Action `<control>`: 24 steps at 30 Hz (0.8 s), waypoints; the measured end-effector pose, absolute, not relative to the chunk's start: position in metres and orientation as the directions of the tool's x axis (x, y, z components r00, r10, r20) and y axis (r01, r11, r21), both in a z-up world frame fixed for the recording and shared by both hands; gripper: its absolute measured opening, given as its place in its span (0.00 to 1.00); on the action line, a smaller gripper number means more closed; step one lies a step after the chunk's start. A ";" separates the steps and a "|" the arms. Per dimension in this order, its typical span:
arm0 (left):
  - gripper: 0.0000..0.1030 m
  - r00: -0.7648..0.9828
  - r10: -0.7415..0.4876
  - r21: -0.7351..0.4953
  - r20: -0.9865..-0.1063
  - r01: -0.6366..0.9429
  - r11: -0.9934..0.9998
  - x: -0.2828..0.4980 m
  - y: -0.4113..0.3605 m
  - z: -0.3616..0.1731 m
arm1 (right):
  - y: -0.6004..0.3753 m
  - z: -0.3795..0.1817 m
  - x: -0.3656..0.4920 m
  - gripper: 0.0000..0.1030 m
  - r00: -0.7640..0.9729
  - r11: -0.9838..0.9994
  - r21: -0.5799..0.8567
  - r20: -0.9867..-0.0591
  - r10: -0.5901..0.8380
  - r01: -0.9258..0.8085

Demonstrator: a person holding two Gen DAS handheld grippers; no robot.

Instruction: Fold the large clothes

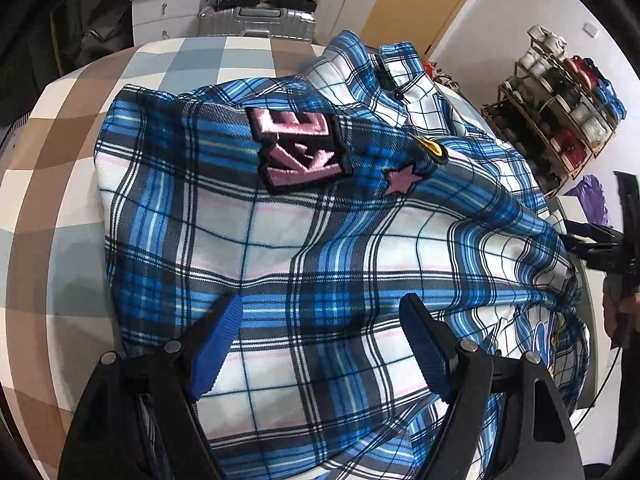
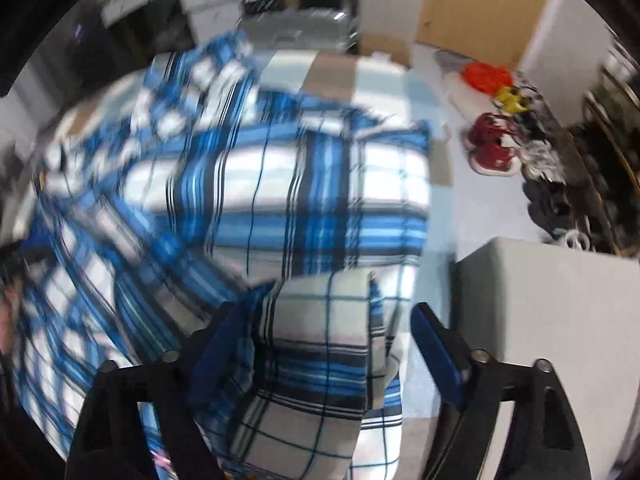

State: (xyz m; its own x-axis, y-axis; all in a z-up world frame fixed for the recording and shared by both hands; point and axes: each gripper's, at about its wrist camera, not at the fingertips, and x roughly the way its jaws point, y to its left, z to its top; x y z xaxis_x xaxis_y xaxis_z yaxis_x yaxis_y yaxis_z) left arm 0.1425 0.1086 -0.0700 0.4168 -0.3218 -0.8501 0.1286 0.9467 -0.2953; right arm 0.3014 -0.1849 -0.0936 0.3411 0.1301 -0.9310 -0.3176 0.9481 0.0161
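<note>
A blue, white and black plaid shirt (image 1: 320, 240) lies rumpled on the checkered tabletop (image 1: 60, 168). It has pink letter patches (image 1: 300, 148), a pink star and a yellow badge. My left gripper (image 1: 324, 340) hovers over the shirt's near part, open, with its blue pads (image 1: 218, 344) wide apart and cloth below them. In the blurred right wrist view the same shirt (image 2: 280, 184) covers the table. A folded plaid sleeve (image 2: 316, 352) hangs between the fingers of my right gripper (image 2: 326, 352). The sleeve lies against the left pad (image 2: 216, 356) and clear of the right one, so the gripper is open.
A shoe rack (image 1: 560, 120) stands by the wall on the right. A silver suitcase (image 1: 260, 20) and white drawers (image 1: 164, 0) are behind the table. A pale box (image 2: 540, 308) stands close beside the table's right edge, with red shoes (image 2: 492, 148) on the floor beyond.
</note>
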 end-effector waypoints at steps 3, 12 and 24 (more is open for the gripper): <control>0.75 0.423 -0.312 -0.278 -0.851 0.143 0.950 0.138 0.102 -0.072 | -0.178 -0.102 0.296 0.19 0.354 0.935 -0.047 -0.931 0.087 -0.352; 0.75 0.413 -0.295 -0.261 -0.862 0.137 0.955 0.145 0.104 -0.074 | -0.196 -0.047 0.311 0.02 0.569 0.967 0.007 -0.807 0.157 -0.256; 0.75 0.420 -0.269 -0.246 -0.866 0.110 0.963 0.146 0.124 -0.058 | -0.211 -0.100 0.357 0.15 0.418 0.980 -0.169 -0.901 -0.112 -0.102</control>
State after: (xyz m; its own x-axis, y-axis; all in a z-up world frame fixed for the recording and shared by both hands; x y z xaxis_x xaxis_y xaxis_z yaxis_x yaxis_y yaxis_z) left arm 0.1457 0.1240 -0.0578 0.4205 -0.2693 -0.8664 0.1099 0.9630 -0.2460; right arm 0.3571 -0.2108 -0.1002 0.4184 -0.1115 -0.9014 -0.1023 0.9803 -0.1688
